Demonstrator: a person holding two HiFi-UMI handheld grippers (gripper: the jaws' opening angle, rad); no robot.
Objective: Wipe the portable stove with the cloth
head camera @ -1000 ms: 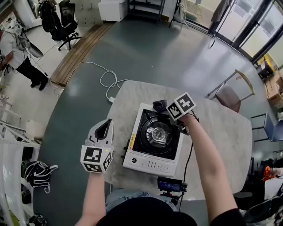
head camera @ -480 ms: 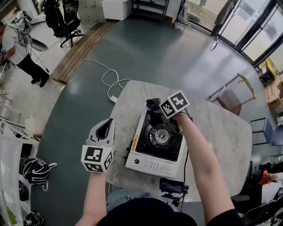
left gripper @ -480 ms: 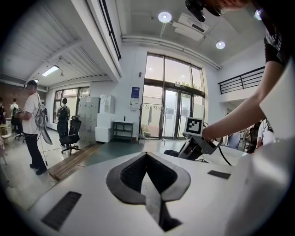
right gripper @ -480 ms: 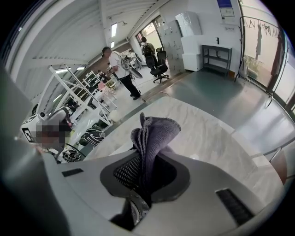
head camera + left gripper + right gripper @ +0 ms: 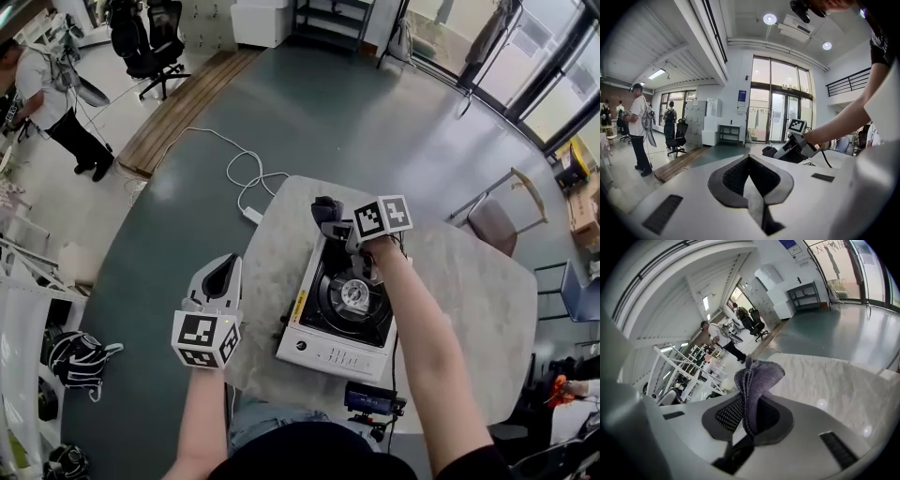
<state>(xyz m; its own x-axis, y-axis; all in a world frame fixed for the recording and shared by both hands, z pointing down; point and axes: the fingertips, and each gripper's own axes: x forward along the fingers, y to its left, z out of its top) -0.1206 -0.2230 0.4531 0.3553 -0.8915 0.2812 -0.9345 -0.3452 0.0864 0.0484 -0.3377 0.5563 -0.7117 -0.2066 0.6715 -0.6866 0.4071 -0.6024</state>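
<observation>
The white portable stove [image 5: 330,349] with a black top and round burner [image 5: 354,293] sits on the grey marbled table [image 5: 459,281]. My right gripper [image 5: 328,222] hovers at the stove's far left corner, shut on a dark purple-grey cloth [image 5: 323,207]. In the right gripper view the cloth [image 5: 757,378] stands bunched between the closed jaws, with the tabletop [image 5: 834,380] beyond. My left gripper [image 5: 221,273] hangs off the table's left side, jaws together and holding nothing. The left gripper view shows the right gripper [image 5: 794,145] with the cloth [image 5: 768,151] in the distance.
A white cable [image 5: 246,178] and plug lie on the floor beyond the table's far left corner. A small device [image 5: 373,399] sits at the near table edge. A chair [image 5: 497,220] stands to the far right. A person [image 5: 52,89] stands far left by office chairs [image 5: 155,37].
The right gripper with the cloth has moved from the stove's far edge leftward toward its far left corner. The view has shifted. The left gripper stays put.
</observation>
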